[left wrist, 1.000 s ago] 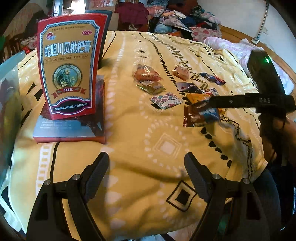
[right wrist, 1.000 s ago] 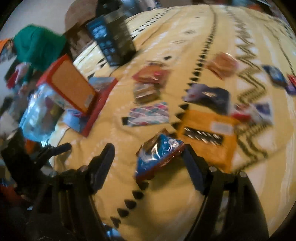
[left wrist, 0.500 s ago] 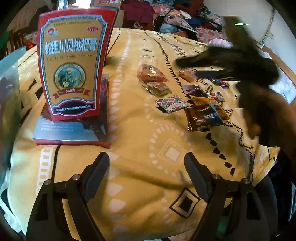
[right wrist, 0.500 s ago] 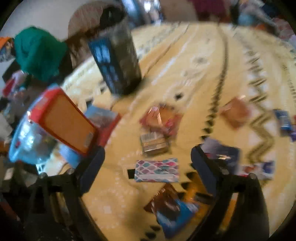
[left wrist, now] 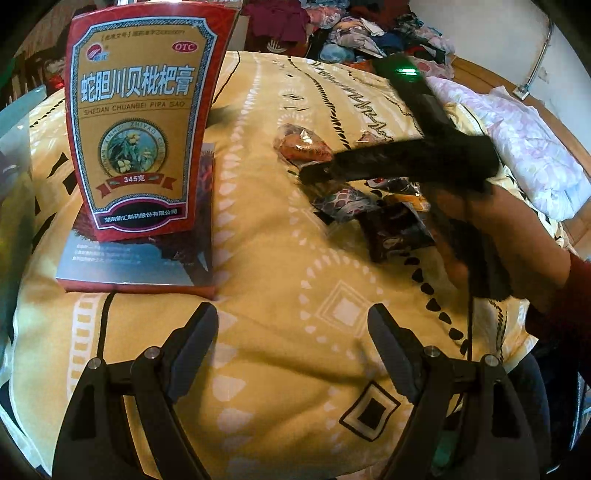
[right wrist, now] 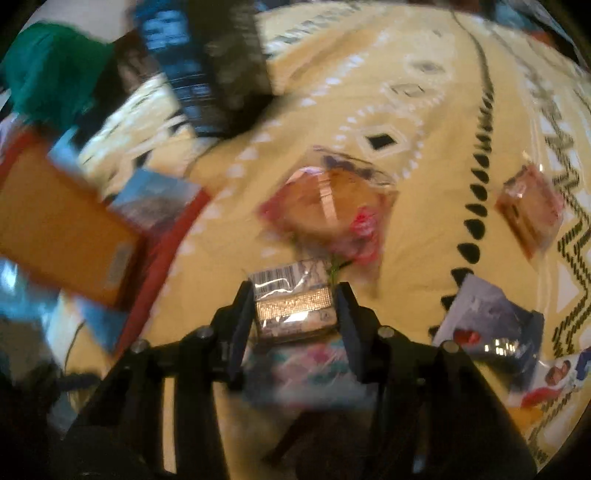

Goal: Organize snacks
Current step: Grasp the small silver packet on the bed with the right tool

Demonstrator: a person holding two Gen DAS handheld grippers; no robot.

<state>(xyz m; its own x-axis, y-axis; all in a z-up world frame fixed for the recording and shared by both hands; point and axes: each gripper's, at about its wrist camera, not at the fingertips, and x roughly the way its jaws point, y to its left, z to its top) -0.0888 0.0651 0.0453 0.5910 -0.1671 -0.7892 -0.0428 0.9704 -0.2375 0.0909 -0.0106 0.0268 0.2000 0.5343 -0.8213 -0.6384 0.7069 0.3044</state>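
Observation:
Several snack packets lie on a yellow patterned blanket (left wrist: 266, 266). My right gripper (right wrist: 294, 299) points down at a small silver foil packet (right wrist: 291, 308); its jaws are closing and the pads touch the packet's two sides. Just beyond lies an orange-red clear packet (right wrist: 332, 206), and a patterned packet (right wrist: 306, 365) is under the fingers. In the left wrist view a hand (left wrist: 498, 236) holds that black gripper over the snack cluster, next to a brown and blue packet (left wrist: 395, 232). My left gripper (left wrist: 291, 332) hovers open over bare blanket, nothing between its fingers.
A red and gold medicine box (left wrist: 140, 122) stands on a flat grey and red box (left wrist: 136, 254) at the left. A dark box (right wrist: 210, 62) stands farther back. A clear plastic container (left wrist: 14, 122) is at the left edge. Clothes (left wrist: 369, 29) pile up behind.
My right gripper let go of the blue and brown packet, opened wide, moved across the snacks to the silver foil packet and closed around it. The left gripper stayed put.

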